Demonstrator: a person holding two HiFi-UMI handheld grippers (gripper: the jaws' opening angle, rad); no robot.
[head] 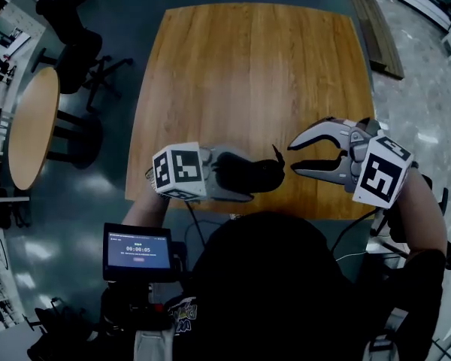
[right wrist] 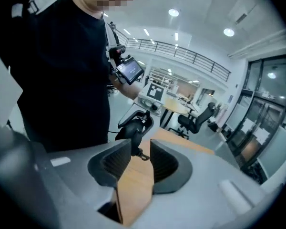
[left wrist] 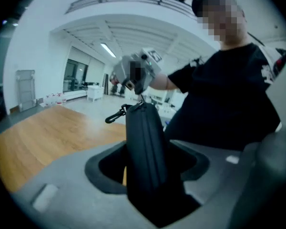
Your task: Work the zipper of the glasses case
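Note:
The black glasses case (head: 249,176) is clamped between the jaws of my left gripper (head: 233,176), just above the near edge of the wooden table (head: 248,74). In the left gripper view the case (left wrist: 145,137) stands up out of the left gripper (left wrist: 148,168), zipper seam facing the camera, with a black clip (left wrist: 115,116) at its far end. My right gripper (head: 293,156) hovers just right of that end, jaws apart. In the right gripper view a small metal pull (right wrist: 143,155) dangles from the case (right wrist: 133,125) by the tips of the right gripper (right wrist: 140,162); no pad presses it.
A round side table (head: 30,126) and dark chairs (head: 75,43) stand on the floor at left. A small screen (head: 137,250) sits at the person's left hip. A wooden bench (head: 376,28) runs along the far right. The person's torso (right wrist: 62,66) is close behind both grippers.

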